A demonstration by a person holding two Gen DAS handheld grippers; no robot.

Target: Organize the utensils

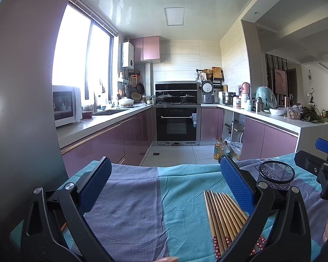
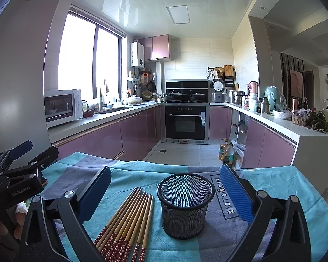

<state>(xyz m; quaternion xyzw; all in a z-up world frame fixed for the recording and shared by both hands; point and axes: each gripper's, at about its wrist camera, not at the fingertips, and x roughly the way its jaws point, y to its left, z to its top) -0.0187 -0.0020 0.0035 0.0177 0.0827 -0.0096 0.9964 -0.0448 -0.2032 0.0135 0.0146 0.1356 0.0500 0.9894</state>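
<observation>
Chopsticks [image 2: 129, 220] lying flat in a loose fan on the teal and grey cloth [image 2: 142, 174] covering the bench, just beside the black mesh cup [image 2: 184, 205], on its left in the right wrist view, not touching it. Long axes running roughly away from the cameras, toward the kitchen: plain tapered tips at the far end, spread near the cup's rim level; red patterned handle ends bunched at the near end. Mesh cup standing upright, mouth up, nothing seen inside.

Right tool [image 2: 165, 194] spread wide, blue pads apart, holding nothing; cup and most of the chopsticks framed between its fingers. Left tool [image 1: 164, 187] likewise spread wide and empty, hovering above the cloth to the left of the cup; chopsticks [image 1: 223, 218] lying beside and partly under its right finger [image 1: 237, 187], cup [image 1: 275, 175] beyond that finger. Printed lettering "Magic.LOVE" [image 2: 224, 196] on the cloth just right of the cup.
</observation>
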